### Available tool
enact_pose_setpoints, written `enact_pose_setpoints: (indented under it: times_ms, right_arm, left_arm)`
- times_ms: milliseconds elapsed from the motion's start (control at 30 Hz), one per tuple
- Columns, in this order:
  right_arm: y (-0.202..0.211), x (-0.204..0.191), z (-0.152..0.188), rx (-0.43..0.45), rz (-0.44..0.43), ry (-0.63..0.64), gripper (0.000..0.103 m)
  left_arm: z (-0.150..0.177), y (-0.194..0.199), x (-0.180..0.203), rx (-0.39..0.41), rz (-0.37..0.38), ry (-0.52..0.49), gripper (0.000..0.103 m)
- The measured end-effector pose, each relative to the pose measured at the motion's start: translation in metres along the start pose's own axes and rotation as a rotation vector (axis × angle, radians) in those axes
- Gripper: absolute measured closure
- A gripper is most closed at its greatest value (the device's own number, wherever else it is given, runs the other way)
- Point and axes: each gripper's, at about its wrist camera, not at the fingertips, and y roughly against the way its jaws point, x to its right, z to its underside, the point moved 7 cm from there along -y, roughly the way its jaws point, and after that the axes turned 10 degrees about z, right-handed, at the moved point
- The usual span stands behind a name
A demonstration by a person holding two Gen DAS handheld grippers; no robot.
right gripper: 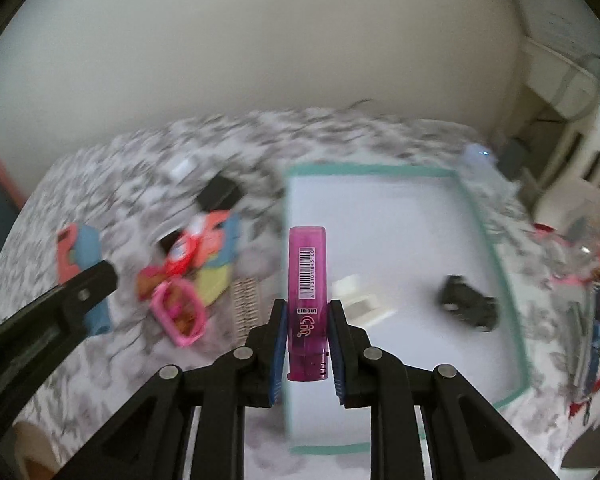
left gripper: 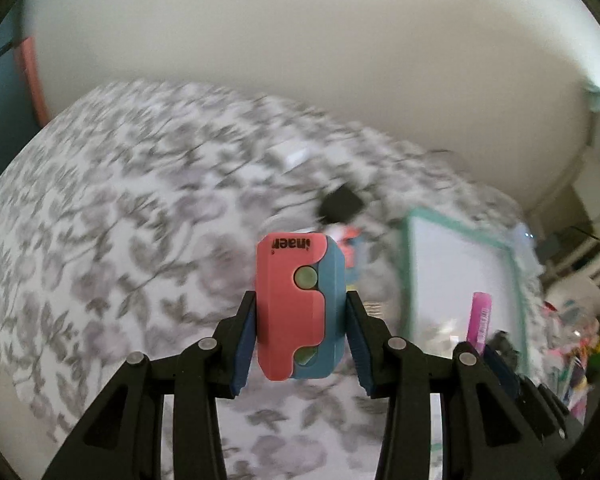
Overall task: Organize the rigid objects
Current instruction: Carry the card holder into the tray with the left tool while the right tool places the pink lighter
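My left gripper (left gripper: 300, 299) is shut on a pink and blue plastic block (left gripper: 296, 320) with green dots, held upright above the floral cloth (left gripper: 120, 220). In the right wrist view, my right gripper (right gripper: 307, 305) is shut on a translucent pink lighter (right gripper: 306, 272) with a barcode, standing upright over the left edge of a white tray with a teal rim (right gripper: 488, 236). A black toy car (right gripper: 468, 306) and a small white piece (right gripper: 360, 300) lie in the tray. The same block (right gripper: 80, 256) shows at the left behind a black finger (right gripper: 92, 282) of the left gripper.
Left of the tray lies a pile: a red-orange packet (right gripper: 184, 254), a pink frame (right gripper: 178, 312), a yellow piece (right gripper: 214, 284), a small comb-like strip (right gripper: 246, 308) and a black item (right gripper: 220, 194). Colourful clutter (right gripper: 592, 300) lies right of the tray. A wall stands behind.
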Motion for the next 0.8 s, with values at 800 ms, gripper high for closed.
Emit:
enact_pose_setpoints:
  times_ms: [800]
  right_arm:
    - [-0.080,0.118,0.076,-0.347,0.151,-0.264,0.082]
  left_arm:
    - [0.077,-0.062,0.103,-0.344,0.213,-0.199,0.059]
